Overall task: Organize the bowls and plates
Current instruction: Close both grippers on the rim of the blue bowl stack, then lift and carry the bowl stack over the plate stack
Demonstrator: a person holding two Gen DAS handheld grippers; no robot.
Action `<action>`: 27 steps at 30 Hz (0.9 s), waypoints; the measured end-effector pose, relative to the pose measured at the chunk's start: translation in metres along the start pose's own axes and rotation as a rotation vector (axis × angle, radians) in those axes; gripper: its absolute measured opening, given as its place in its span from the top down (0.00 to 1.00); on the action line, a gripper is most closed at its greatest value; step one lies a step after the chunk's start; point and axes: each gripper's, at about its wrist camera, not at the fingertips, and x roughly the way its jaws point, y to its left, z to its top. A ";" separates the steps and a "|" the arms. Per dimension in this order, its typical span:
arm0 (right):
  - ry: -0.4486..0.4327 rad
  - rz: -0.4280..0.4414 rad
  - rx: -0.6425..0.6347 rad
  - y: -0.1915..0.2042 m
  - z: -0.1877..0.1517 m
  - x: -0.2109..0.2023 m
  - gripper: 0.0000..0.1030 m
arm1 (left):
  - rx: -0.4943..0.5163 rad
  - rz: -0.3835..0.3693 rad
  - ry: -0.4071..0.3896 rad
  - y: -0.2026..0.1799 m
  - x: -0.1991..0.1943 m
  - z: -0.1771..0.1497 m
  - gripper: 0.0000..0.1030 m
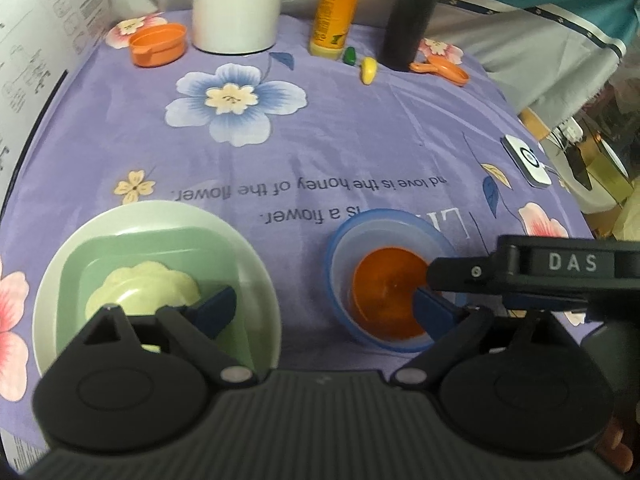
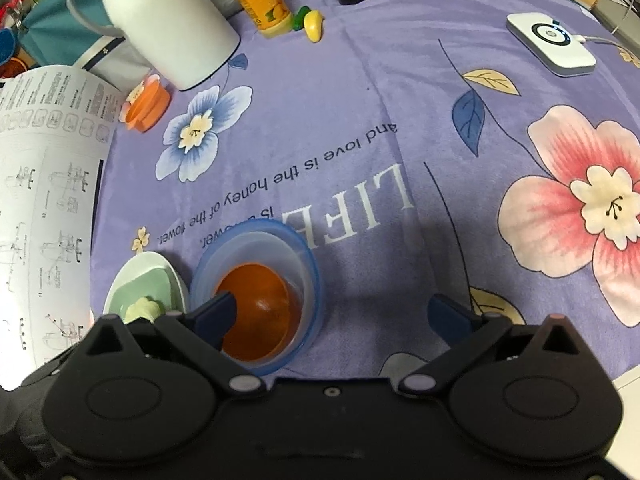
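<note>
- The left gripper [image 1: 326,304] is hovering over the purple floral tablecloth [image 1: 360,152] with its jaws standing wide apart and nothing between them; bare cloth is showing in the gap.
- Its left finger is hanging over the stack at the near left: a round white plate [image 1: 60,280] is carrying a square green dish [image 1: 168,248], and a pale yellow flower-shaped dish [image 1: 144,284] is sitting inside that.
- Its right finger is lying over the orange bowl [image 1: 384,280], which is nesting inside a clear blue-rimmed bowl [image 1: 340,248]; whether the pad is touching, I cannot tell.
- The right gripper [image 2: 344,316] is also holding its jaws spread wide, gripping nothing; its left finger is reaching over the orange bowl [image 2: 260,308], its right finger is hanging over bare cloth.
- In the right wrist view the blue-rimmed bowl [image 2: 280,236] is standing just beside the white plate [image 2: 140,264], apart from it.
- Both bowls are sitting upright, mouths facing up; being round, they are showing no long axis.
- The green dish is lying flat, its edges running roughly square to the left gripper's view.
- At the cloth's far edge, a white jug [image 1: 236,4] and an orange bottle [image 1: 334,16] are standing well apart from the bowls.
</note>
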 end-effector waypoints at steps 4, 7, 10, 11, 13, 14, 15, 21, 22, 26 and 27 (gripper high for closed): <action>0.006 0.001 -0.015 0.002 0.005 0.002 0.04 | 0.014 -0.024 0.015 -0.004 0.007 0.003 0.25; 0.018 0.004 -0.029 0.004 0.008 0.006 0.15 | 0.020 -0.045 0.027 -0.007 0.012 0.004 0.38; 0.023 0.021 -0.056 0.010 0.008 0.010 0.28 | 0.022 -0.060 0.044 -0.008 0.016 0.004 0.47; 0.025 0.026 -0.063 0.011 0.008 0.011 0.33 | 0.018 -0.063 0.050 -0.007 0.018 0.004 0.49; 0.031 0.035 -0.082 0.015 0.009 0.015 0.49 | 0.008 -0.064 0.064 -0.006 0.022 0.003 0.49; 0.035 0.037 -0.093 0.018 0.009 0.017 0.53 | 0.004 -0.064 0.071 -0.005 0.024 0.003 0.49; 0.039 0.038 -0.100 0.020 0.010 0.019 0.61 | 0.000 -0.063 0.079 -0.004 0.027 0.003 0.49; 0.037 0.021 -0.148 0.030 0.008 0.022 0.69 | 0.011 -0.037 0.084 -0.007 0.032 0.004 0.73; 0.035 0.018 -0.149 0.030 0.007 0.022 0.70 | 0.005 -0.029 0.083 -0.005 0.031 0.004 0.76; 0.037 0.027 -0.139 0.032 0.008 0.019 0.72 | -0.026 -0.034 0.082 0.002 0.028 0.006 0.76; 0.036 0.026 -0.143 0.033 0.008 0.018 0.72 | -0.025 -0.031 0.079 0.002 0.026 0.006 0.76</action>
